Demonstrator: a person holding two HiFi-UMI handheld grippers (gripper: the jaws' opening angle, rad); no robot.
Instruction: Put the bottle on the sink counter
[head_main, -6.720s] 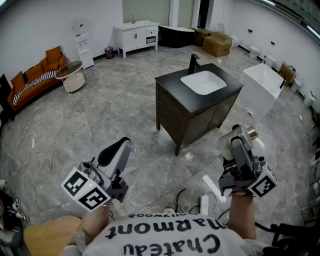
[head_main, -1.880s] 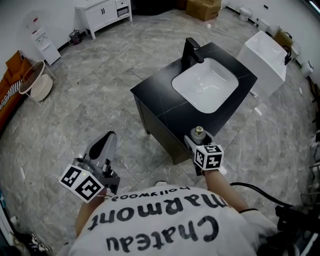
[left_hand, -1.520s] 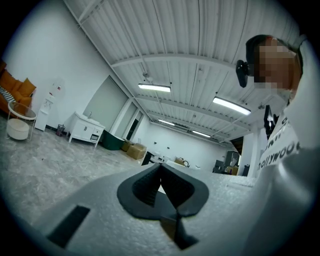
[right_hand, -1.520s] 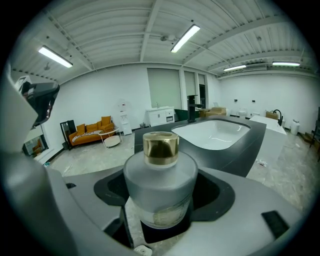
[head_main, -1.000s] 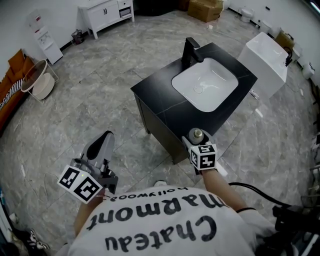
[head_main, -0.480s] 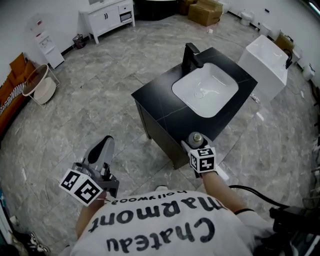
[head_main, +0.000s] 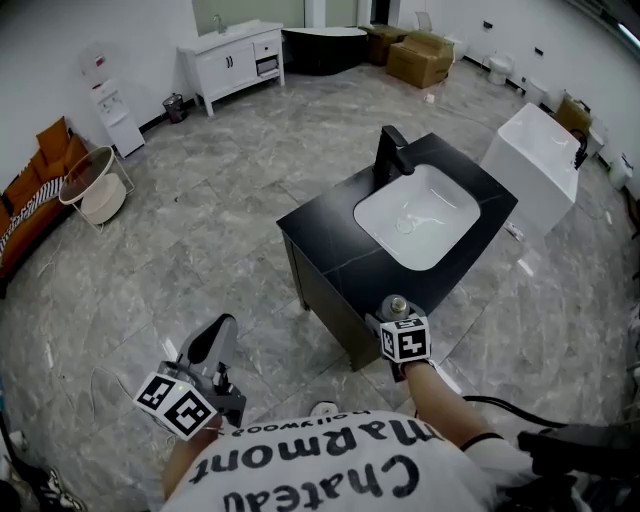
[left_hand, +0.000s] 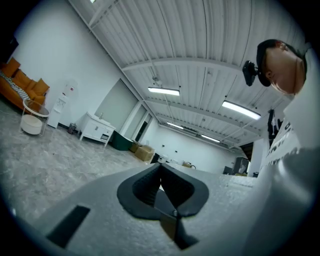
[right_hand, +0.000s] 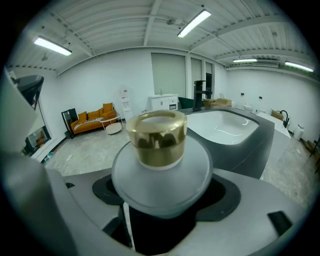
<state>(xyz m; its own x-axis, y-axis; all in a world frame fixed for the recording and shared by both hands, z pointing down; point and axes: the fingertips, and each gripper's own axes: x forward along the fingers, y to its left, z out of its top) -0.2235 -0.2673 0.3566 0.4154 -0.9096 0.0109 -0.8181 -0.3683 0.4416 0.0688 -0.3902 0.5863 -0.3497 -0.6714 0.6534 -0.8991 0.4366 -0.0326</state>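
Now your right gripper (head_main: 395, 318) clamps the frosted glass bottle with gold cap (right_hand: 160, 150) at the near corner of the black sink counter (head_main: 330, 235), while your left gripper (left_hand: 160, 182) is closed, empty.

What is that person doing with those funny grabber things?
A person holds a gripper in each hand. The right gripper is clamped on a frosted bottle with a gold cap and has it at the near corner of the black sink counter. It has not let go yet. The left gripper is shut with nothing in it, held low over the floor.
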